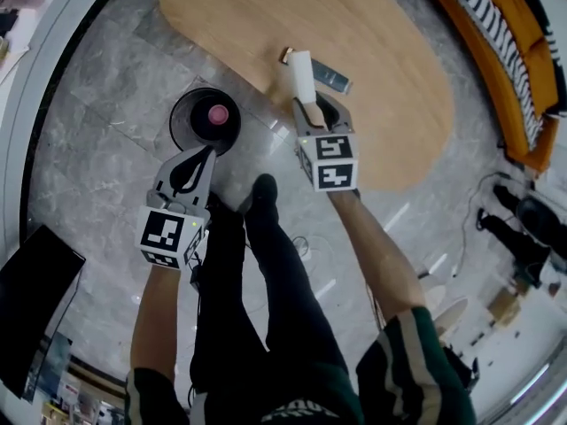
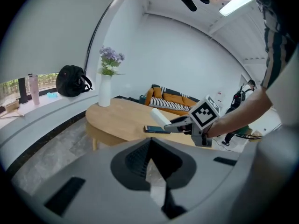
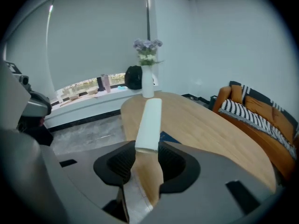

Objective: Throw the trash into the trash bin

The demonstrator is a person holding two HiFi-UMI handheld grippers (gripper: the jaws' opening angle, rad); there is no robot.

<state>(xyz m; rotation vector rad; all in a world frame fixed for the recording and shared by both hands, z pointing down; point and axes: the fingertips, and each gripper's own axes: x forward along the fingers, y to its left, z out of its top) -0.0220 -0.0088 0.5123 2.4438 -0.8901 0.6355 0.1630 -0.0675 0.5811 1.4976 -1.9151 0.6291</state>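
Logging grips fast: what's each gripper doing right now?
Left gripper: jaws closed, empty.
Right gripper: jaws closed on the white box.

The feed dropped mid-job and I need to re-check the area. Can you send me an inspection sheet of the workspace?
Surface: oval wooden table, mostly bare, on a grey stone floor.
Job's things: white box in the right claw; black trash bin on the floor beside the table, with something pink inside.
Clutter: dark flat phone-like item and a small brown thing on the table.
Grippers: right claw is shut on the white box; left claw is shut and empty, its tip toward the bin.
Cables: thin cable on the floor at right.
Surroundings: orange sofa with a striped throw; vase of flowers; black backpack on the window ledge.
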